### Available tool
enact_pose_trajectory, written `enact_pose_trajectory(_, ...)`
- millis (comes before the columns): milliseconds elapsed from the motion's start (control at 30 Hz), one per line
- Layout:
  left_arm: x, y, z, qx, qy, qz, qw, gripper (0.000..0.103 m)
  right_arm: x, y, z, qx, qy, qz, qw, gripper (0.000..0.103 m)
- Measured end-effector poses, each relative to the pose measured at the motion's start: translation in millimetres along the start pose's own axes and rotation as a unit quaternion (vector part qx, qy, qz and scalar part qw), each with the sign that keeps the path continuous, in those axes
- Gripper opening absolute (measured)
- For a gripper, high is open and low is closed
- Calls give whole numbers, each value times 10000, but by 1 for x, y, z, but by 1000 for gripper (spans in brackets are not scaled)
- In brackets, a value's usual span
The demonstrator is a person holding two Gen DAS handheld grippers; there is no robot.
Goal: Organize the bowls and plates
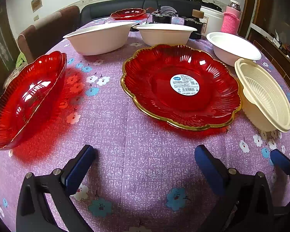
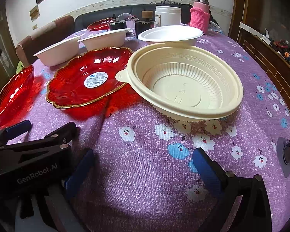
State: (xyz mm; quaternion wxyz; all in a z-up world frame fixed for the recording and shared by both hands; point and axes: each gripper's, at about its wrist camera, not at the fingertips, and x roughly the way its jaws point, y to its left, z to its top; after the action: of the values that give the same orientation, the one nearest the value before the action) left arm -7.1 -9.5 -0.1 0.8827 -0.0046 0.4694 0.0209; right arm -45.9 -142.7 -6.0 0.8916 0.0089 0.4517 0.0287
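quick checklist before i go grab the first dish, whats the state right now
1. Left gripper jaws open, empty: ok.
2. Right gripper jaws open, empty: ok.
3. Cream ribbed bowl upright, nothing inside: ok.
4. Gold-rimmed red plate apart from the cream bowl: cannot tell, rims look very close.
5. Tablecloth bare between the right jaws and the cream bowl: ok.
6. White bowls already stacked: not ok, all separate.

left claw spread, empty | gold-rimmed red plate ahead (stickered)
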Motion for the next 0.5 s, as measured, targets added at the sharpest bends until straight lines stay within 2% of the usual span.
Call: enact_pose_trajectory(500, -2, 2, -1, 25, 4, -69, 10000, 103, -3, 1, -2, -45, -51, 95, 9999, 102)
